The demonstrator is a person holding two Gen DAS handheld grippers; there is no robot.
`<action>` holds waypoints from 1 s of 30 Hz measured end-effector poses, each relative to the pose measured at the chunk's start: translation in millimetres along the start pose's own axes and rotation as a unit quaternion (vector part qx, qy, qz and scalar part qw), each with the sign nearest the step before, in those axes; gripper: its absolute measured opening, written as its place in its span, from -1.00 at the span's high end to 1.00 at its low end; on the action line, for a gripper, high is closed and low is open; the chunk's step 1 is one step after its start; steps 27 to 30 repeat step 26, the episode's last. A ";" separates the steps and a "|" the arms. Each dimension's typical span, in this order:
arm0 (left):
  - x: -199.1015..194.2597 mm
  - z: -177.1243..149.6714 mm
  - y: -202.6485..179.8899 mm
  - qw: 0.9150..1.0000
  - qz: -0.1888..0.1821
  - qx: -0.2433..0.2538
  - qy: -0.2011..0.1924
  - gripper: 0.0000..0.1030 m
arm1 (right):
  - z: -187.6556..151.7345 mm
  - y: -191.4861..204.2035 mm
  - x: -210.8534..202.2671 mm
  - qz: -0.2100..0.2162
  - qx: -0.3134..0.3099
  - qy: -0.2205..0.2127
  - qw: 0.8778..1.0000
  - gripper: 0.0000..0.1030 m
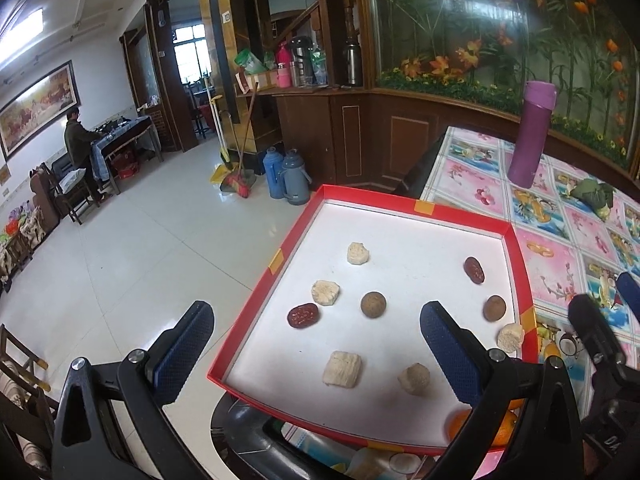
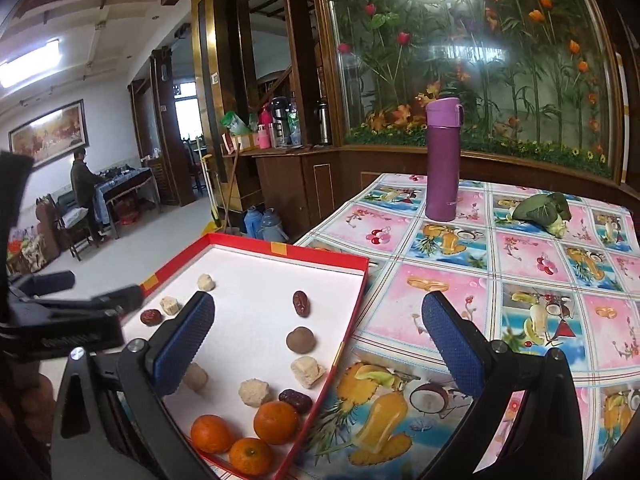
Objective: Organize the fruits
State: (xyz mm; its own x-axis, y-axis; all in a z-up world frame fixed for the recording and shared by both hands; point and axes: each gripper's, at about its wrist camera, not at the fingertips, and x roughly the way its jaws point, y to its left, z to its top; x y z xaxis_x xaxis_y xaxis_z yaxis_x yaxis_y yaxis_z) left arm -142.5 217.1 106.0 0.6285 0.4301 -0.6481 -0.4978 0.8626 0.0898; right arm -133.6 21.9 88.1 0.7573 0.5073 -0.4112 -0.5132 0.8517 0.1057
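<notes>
- left wrist view: your left claw [image 1: 316,354] is spread wide and holds nothing, over the red tray [image 1: 416,203] on the bench [image 1: 560,240]. pale chunks, two brown balls and two dark dates lie scattered on the tray's white floor; one orange [image 1: 502,434] peeks out at the near right corner.
- right wrist view: your right claw [image 2: 318,344] is released and empty, straddling the tray's right wall. three oranges [image 2: 276,422] sit clustered in the near corner, a date [image 2: 295,401] touching one. a purple flask [image 2: 442,160] stands upright farther back.
</notes>
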 end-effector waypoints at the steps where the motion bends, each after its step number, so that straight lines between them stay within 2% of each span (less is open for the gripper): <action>1: 0.9 0.3 0.8 1.000 -0.003 -0.003 0.000 -0.99 | -0.8 0.7 1.4 0.000 0.000 0.002 1.000 -1.00; 11: 8.7 0.1 0.5 1.000 0.001 -0.007 0.008 -0.99 | -1.3 -0.5 0.7 0.011 0.008 0.010 1.000 -1.00; 20: 17.6 -3.3 -5.7 1.000 -0.012 -0.010 0.027 -0.99 | -4.0 0.4 3.3 0.027 0.016 0.028 0.999 -1.00; 30: 15.4 -3.6 -7.4 1.000 -0.014 -0.006 0.023 -0.99 | -4.0 -1.7 5.5 0.022 0.019 0.029 0.999 -1.00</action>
